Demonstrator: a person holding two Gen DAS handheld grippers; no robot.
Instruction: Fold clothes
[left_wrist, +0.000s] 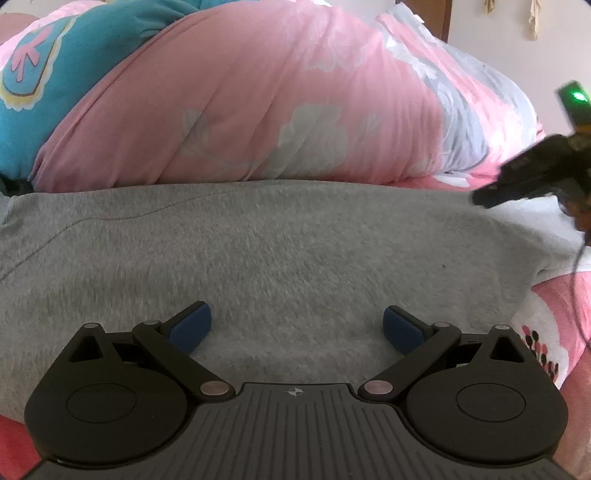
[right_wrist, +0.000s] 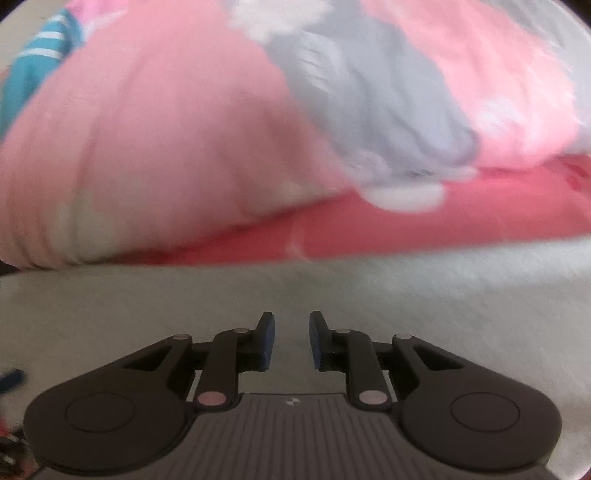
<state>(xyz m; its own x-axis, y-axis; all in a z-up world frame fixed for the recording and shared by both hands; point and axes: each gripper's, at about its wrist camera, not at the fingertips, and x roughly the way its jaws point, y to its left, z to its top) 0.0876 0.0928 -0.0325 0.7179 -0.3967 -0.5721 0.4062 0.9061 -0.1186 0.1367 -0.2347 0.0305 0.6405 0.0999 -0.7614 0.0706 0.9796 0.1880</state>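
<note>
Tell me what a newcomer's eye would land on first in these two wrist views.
The big pink floral quilt bunched across the back, with a teal cartoon blanket at its upper left. In front lies the grey sweatshirt, spread flat under the open left gripper; the right gripper hovers narrowly open, empty.

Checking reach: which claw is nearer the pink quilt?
Right. Right claw hovers over the grey garment's far edge beside the pink quilt; left claw sits further back.

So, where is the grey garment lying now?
In the left wrist view the grey garment lies flat across the middle, in front of the pink quilt.
</note>
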